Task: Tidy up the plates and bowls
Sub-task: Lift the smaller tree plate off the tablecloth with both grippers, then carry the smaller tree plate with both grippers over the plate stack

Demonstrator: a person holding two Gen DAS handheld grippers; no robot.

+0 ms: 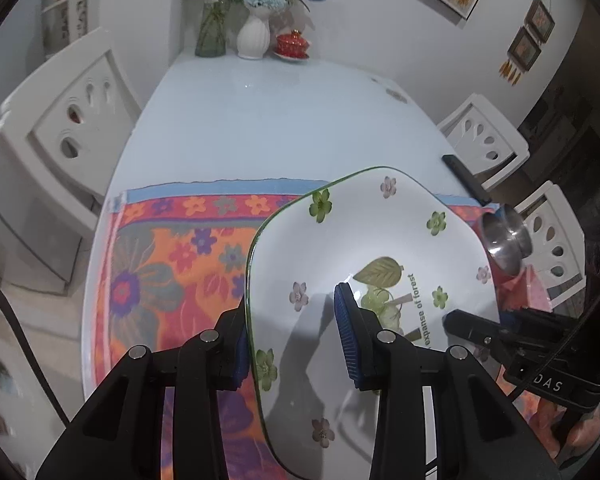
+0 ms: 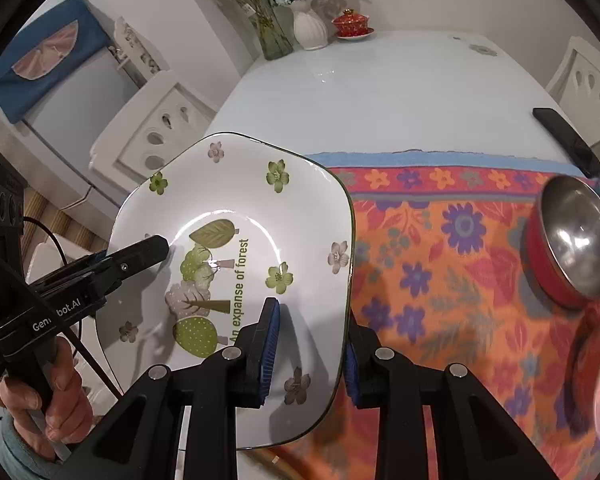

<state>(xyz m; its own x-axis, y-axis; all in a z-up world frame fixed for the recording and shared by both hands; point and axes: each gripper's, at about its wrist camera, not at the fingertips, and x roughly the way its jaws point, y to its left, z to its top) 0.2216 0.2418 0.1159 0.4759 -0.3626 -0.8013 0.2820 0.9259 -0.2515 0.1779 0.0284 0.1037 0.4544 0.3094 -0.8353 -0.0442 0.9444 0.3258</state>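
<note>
A white square plate (image 1: 380, 264) with green and purple flowers and the words "An expanse of forest" is held above the flowered cloth. My left gripper (image 1: 292, 340) straddles its left rim, one blue pad under it and one on its face. My right gripper (image 2: 308, 352) straddles the plate's (image 2: 236, 240) right rim the same way. The jaws of both are set wider than the thin rim, so I cannot tell whether they pinch it. A red bowl with a steel inside (image 2: 572, 244) sits on the cloth to the right and also shows in the left wrist view (image 1: 504, 240).
An orange flowered cloth (image 2: 440, 248) covers the near end of a pale blue table (image 1: 260, 120). Vases with flowers (image 1: 254, 36) and a red lidded cup (image 1: 292, 44) stand at the far end. A black remote (image 2: 568, 140) lies at the right edge. White chairs (image 1: 64, 120) surround the table.
</note>
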